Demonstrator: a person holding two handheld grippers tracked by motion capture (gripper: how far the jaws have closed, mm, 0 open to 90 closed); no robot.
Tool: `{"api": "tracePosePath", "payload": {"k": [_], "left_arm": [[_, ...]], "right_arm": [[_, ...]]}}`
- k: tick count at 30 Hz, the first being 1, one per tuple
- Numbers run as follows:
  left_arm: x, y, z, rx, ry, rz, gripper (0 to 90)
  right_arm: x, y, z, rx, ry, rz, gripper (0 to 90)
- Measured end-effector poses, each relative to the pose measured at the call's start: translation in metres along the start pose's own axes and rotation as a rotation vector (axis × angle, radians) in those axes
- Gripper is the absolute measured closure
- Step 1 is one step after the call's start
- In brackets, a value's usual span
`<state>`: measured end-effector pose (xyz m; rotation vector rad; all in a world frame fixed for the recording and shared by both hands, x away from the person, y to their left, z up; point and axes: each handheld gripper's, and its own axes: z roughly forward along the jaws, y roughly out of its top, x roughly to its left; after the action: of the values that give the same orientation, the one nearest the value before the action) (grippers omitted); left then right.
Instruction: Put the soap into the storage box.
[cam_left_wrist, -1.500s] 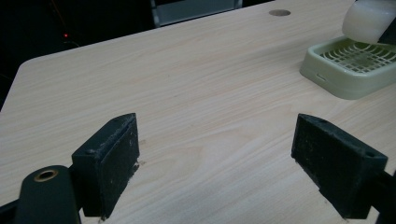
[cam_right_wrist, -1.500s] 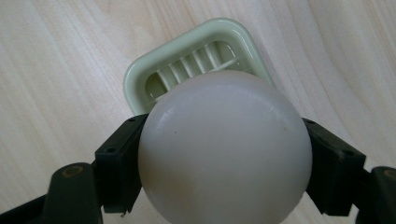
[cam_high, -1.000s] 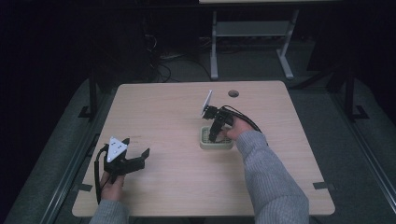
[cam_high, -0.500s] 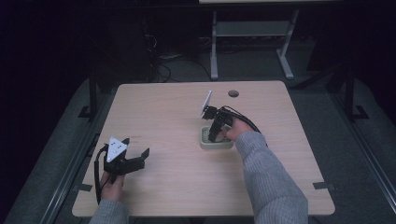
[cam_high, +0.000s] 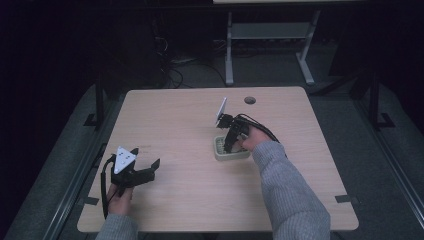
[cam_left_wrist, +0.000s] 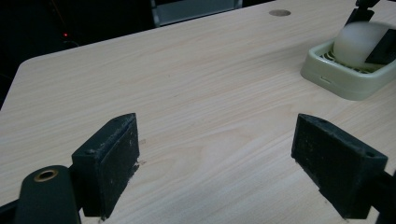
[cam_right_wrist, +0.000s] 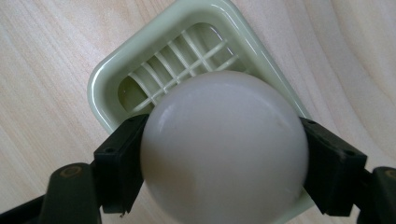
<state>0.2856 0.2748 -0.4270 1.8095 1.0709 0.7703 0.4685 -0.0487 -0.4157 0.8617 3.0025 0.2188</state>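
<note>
Your right gripper (cam_high: 229, 146) sits just right of the worktop's (cam_high: 190, 200) centre, pointing down over a pale green tray (cam_high: 220, 153). Its fingers (cam_right_wrist: 119, 163) are pinching a smooth white ball (cam_right_wrist: 224, 149), one pad pressed at the ball's nine o'clock and the other at its three o'clock in the right gripper view. The ball hangs over the tray's slatted grid, covering the half of it nearest the camera; the open slats show beyond it toward eleven o'clock. Whether the ball touches the grid you cannot tell from here. In the left gripper view the same ball (cam_left_wrist: 357, 44) shows as a blurred white dome above the tray's (cam_left_wrist: 336, 77) rim, at about two o'clock from that camera.

Your left gripper (cam_high: 150, 169) lies low at the worktop's eight o'clock, well apart from the tray, with your hand (cam_high: 120, 197) behind it near the front edge. Its fingers (cam_left_wrist: 109, 161) are spread wide with only bare wood grain between them, the tips close to the worktop. They point toward roughly two o'clock across the wood, in the tray's direction.

A round cable hole (cam_high: 250, 100) sits near the far edge at about one o'clock from the tray. Your grey sleeve (cam_high: 290, 195) runs in from five o'clock to the right gripper.
</note>
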Motion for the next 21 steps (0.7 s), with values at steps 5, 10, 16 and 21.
{"api": "tracePosePath", "payload": {"k": [5,10,16,21], "left_arm": [[-0.001,0.000,0.001,0.000,-0.004,0.004,14.8],[-0.001,0.000,-0.001,-0.004,0.000,0.000,14.8],[-0.001,0.000,0.000,-0.003,-0.003,0.003,14.9],[-0.002,0.000,-0.001,-0.004,-0.001,-0.002,14.8]], "right_arm": [[-0.001,-0.003,-0.010,-0.040,0.006,0.010,21.7],[-0.002,-0.007,-0.016,-0.055,0.007,0.017,20.4],[-0.002,-0.010,-0.024,-0.076,0.013,0.020,19.5],[0.000,-0.013,-0.029,-0.084,0.014,0.026,19.5]]}}
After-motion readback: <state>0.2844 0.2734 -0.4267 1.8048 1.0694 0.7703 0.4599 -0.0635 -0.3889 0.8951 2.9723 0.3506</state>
